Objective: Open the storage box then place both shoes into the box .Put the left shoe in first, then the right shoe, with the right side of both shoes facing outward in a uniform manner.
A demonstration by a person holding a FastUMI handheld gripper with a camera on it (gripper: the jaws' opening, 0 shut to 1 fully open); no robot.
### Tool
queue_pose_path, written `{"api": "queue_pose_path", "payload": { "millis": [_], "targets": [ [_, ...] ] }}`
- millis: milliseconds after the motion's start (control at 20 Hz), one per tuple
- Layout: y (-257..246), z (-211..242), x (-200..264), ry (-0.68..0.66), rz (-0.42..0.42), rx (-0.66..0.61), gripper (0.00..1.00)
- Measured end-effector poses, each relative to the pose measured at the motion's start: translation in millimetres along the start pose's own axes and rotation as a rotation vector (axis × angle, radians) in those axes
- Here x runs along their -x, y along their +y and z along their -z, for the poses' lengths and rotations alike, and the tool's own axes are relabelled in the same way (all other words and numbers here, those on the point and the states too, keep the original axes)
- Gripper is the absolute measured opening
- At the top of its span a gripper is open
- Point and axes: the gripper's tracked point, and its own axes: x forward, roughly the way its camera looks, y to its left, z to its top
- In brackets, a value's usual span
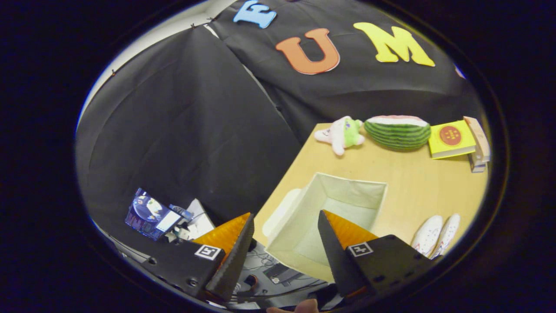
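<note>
A cream fabric storage box (347, 191) stands open on the wooden table (412, 174), its inside bare. Its lid (280, 211) lies flat on the table against the box's left side. Two white shoes (436, 234) lie side by side on the table to the right of the box, toes pointing away from me. My gripper (284, 219) is open, with nothing between its fingers. It hovers above the table's near left edge; the right finger overlaps the box's near part and the left finger is off the table.
At the table's far edge lie a pink and green plush toy (343, 132), a watermelon-slice plush (397, 130), a yellow book (451, 139) and stacked books (478, 143). Below the table's left side sit a blue packet (150, 215), cables and boxes on the floor.
</note>
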Motion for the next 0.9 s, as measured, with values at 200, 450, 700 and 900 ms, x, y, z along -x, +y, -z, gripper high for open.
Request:
{"api": "queue_pose_path", "payload": {
  "millis": [200, 450, 700, 900],
  "targets": [
    [-97, 23, 53, 0.029, 0.172, 0.02, 0.91],
    [-211, 86, 99, 0.198, 0.347, -0.076, 0.91],
    [-293, 157, 83, 0.429, 0.383, -0.225, 0.91],
    [-333, 190, 50, 0.515, 0.379, -0.272, 0.91]
  ]
}}
